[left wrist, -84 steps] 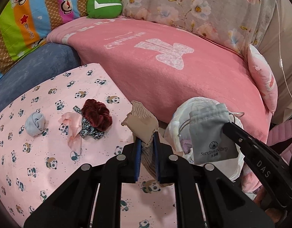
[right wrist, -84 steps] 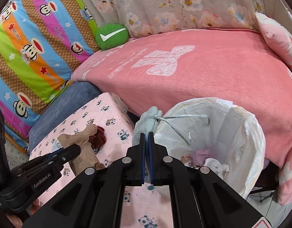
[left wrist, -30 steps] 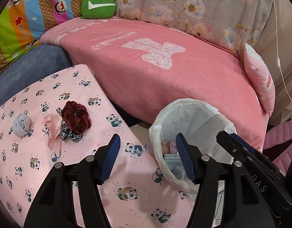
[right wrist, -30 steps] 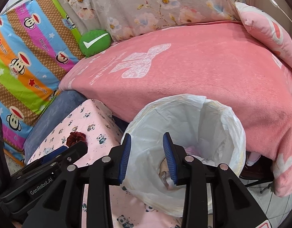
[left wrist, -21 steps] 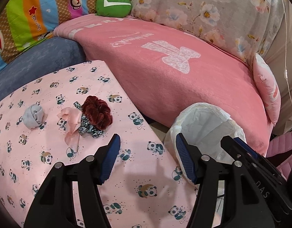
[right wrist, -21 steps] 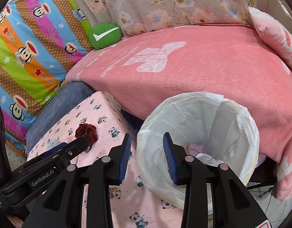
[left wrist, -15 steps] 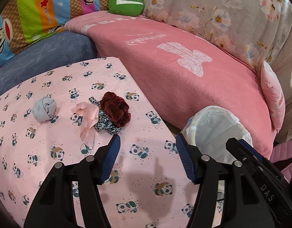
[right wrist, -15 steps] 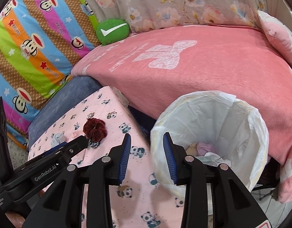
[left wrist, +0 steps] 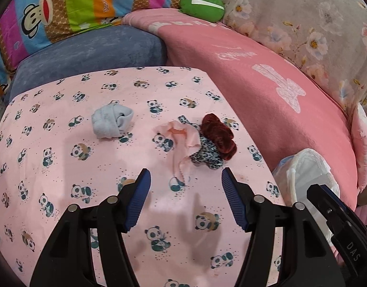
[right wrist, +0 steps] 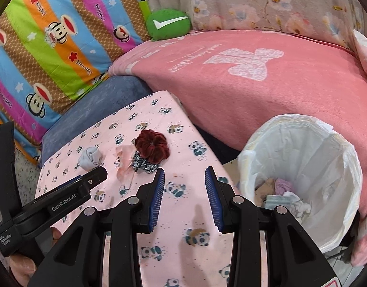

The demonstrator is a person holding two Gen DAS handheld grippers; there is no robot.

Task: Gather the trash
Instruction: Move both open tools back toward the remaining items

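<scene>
The left gripper [left wrist: 185,186] has its two blue pads spread wide apart, and nothing is between them. It hangs over the pink panda cloth [left wrist: 63,157] at the bottom middle of the left picture and touches nothing. Just above its tips, in the middle of the picture, lies a little pile: a pink scrap [left wrist: 181,141], a spotted hair tie [left wrist: 206,155] and a dark red hair tie [left wrist: 218,136], all touching one another. A rolled grey sock [left wrist: 110,120] lies apart from them, to the left. The right gripper [right wrist: 184,189] is open too, though not as wide, and it holds nothing. It hangs over the cloth at the bottom middle of the right picture, with the pile up and to its left. The white trash bag [right wrist: 346,165] stands open at the right of that picture, just past the cloth's right edge, with some trash [right wrist: 282,191] at the bottom. The cloth is bare between the grippers and the pile. A pink blanket [right wrist: 291,100] lies beyond the cloth's far edge.
</scene>
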